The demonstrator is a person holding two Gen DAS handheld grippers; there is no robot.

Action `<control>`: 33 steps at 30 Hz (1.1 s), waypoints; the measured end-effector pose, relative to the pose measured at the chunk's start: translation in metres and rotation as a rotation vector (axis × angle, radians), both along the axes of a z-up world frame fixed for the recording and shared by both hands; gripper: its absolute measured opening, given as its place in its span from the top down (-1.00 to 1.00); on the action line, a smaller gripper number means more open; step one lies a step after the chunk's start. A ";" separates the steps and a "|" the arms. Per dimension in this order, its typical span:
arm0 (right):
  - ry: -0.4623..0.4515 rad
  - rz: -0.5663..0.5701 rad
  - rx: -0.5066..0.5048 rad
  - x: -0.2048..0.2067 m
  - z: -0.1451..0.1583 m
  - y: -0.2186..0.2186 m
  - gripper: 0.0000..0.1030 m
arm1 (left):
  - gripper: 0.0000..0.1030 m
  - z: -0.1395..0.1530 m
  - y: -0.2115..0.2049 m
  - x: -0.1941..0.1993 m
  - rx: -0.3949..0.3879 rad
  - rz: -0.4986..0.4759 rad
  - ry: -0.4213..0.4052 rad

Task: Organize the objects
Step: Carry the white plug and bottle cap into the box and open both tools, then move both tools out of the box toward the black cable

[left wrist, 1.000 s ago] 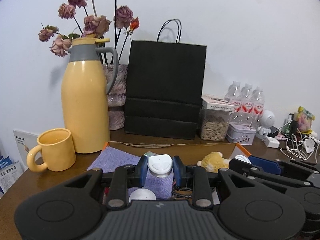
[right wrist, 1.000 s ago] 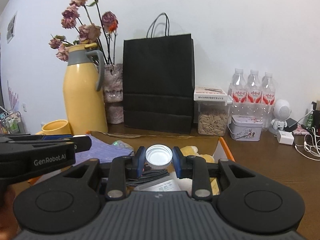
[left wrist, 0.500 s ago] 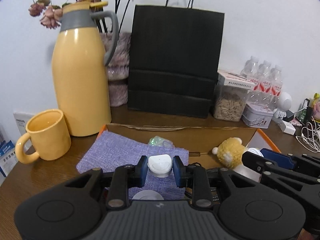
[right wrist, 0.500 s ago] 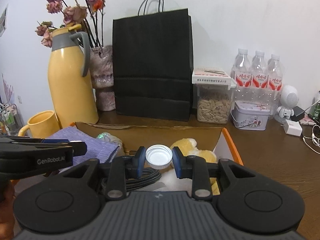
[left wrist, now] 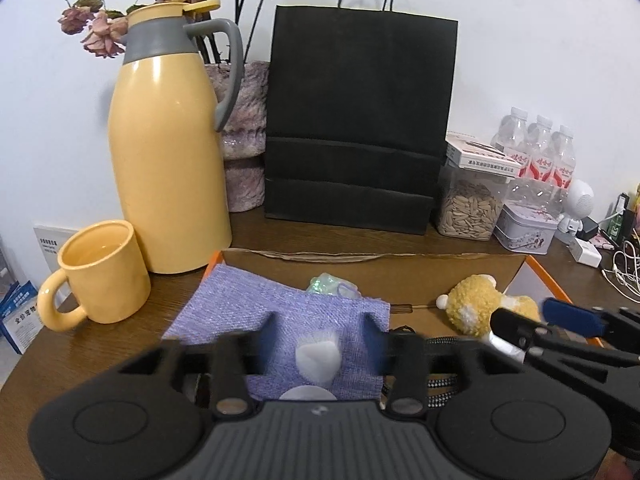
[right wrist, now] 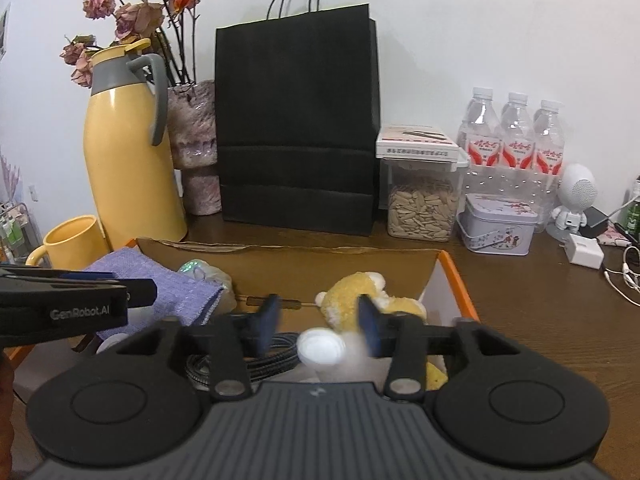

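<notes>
- A small white rounded piece (left wrist: 318, 355), blurred, sits between the spread fingers of the left gripper (left wrist: 318, 338), above the purple cloth (left wrist: 280, 312); neither pad touches it.
- The left gripper's jaws have just been opening and stand well apart, gripping nothing.
- A white bottle cap (right wrist: 320, 347), also blurred, lies between the fingers of the right gripper (right wrist: 318, 322), clear of both pads.
- The right gripper's jaws have likewise just been opening and hold nothing.
- Both pieces are over the open cardboard box (right wrist: 344, 262) with orange edges, which holds the cloth, a yellow plush toy (right wrist: 360, 292), a braided black cable (right wrist: 276, 354) and a crumpled clear wrapper (left wrist: 330, 283).
- Just left of the box stand a yellow mug (left wrist: 102, 270) and a yellow thermos jug (left wrist: 168, 160).
- Behind it are a black paper bag (left wrist: 356, 120), a jar of seeds (right wrist: 420, 200), a small tin (right wrist: 498, 224) and three water bottles (right wrist: 516, 140).
</notes>
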State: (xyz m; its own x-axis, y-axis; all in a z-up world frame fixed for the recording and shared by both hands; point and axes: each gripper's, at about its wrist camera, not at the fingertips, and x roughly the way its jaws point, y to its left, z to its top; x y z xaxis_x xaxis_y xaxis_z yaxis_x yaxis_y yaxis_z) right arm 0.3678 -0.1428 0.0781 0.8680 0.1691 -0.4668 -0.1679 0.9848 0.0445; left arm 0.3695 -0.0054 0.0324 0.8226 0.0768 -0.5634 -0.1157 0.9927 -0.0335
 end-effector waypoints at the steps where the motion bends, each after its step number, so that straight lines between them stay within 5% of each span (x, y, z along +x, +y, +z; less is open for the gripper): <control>1: -0.003 -0.006 -0.007 0.000 0.001 0.000 -0.41 | -0.53 0.001 0.001 0.000 0.001 0.013 -0.001; 2: -0.008 -0.012 -0.010 -0.001 0.001 -0.001 -0.48 | -0.74 0.002 0.001 0.000 0.006 0.025 -0.003; 6: -0.022 -0.029 -0.006 -0.001 0.003 -0.006 -0.97 | -0.90 0.003 0.003 0.000 0.028 0.074 0.003; 33: -0.069 -0.037 -0.011 -0.024 0.010 -0.007 -1.00 | -0.93 0.011 0.001 -0.021 0.012 0.072 -0.021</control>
